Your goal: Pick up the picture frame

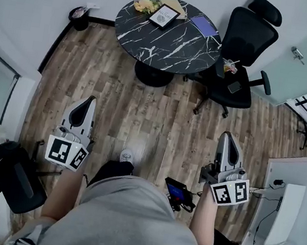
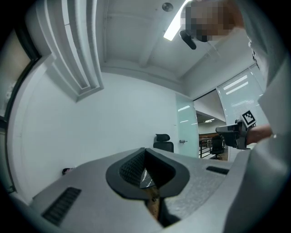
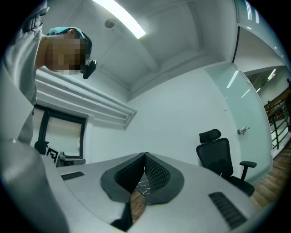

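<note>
A wood-plank floor stretches to a round black marble tabletop (image 1: 171, 44) against a white wall. The picture frame (image 1: 162, 16) lies flat on the tabletop's far side, well ahead of both jaws and between the lines along which they point. A purple notebook (image 1: 204, 25) lies to its right and a yellow bunch (image 1: 146, 4) to its left. A black office chair (image 1: 241, 52) stands ahead of the right gripper (image 1: 227, 134). Its jaws are closed on nothing, as are those of the left gripper (image 1: 91, 99).
</note>
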`<state>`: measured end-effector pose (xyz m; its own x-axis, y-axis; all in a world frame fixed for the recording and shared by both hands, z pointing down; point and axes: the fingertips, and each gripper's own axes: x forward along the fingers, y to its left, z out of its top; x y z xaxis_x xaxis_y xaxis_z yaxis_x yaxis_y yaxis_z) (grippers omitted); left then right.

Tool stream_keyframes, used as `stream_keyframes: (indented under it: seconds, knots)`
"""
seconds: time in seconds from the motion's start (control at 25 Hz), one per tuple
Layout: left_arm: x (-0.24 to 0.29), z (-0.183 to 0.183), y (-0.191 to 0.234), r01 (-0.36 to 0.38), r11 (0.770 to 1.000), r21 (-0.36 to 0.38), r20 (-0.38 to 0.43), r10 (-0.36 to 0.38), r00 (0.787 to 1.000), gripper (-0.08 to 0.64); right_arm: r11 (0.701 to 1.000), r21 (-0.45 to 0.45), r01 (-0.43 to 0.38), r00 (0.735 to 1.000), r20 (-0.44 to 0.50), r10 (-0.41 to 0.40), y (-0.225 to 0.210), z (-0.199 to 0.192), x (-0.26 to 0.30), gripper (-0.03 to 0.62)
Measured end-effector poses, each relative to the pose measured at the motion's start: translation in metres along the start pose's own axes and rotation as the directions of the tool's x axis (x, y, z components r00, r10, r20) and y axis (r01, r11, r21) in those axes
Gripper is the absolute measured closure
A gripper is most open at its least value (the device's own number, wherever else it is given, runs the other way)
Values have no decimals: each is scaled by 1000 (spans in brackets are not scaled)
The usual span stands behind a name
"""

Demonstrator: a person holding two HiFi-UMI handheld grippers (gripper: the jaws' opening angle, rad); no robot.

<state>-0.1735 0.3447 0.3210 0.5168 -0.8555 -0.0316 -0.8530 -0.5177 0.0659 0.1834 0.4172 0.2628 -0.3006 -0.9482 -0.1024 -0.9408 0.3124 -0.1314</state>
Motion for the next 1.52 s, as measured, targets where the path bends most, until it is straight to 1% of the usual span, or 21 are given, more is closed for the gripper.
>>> stream_keyframes:
  seconds: [0.28, 0.44, 0.48, 0.68, 0.88, 1.0, 1.2, 1.52]
  knots:
    - [37, 5, 21, -4, 1000, 8, 15, 4, 1000, 554, 1000, 6, -21, 1000, 6, 21, -11, -2, 45, 568]
    - [48, 4, 32, -21, 1000, 14, 17, 21, 1000, 554, 997, -68, -36, 999, -23, 35, -13, -6, 65, 567]
    - [49, 4, 34, -26, 1000, 14, 17, 26, 1000, 554, 996, -75, -43, 999, -25, 41, -13, -5, 69, 567]
    - [48, 1, 44, -39, 999, 15, 4, 39, 999, 554, 998, -40, -53, 999, -5, 53, -17, -5, 86, 567]
    - [47, 1, 55, -44, 999, 22, -1, 44, 999, 554, 998, 19, -53, 998, 21, 52, -13, -8, 95, 568]
    - [45, 2, 60, -45, 999, 24, 0, 45, 999, 554, 999, 14, -44, 998, 46, 43, -8, -2, 93, 568]
    - [43, -1, 64, -49, 998, 40, -9, 49, 999, 554, 999, 7, -44, 998, 52, 44, -3, 1, 91, 567]
    - [38, -11, 66, -51, 998, 34, -34, 52, 998, 554, 999, 30, -42, 999, 26, 41, -1, -15, 89, 567]
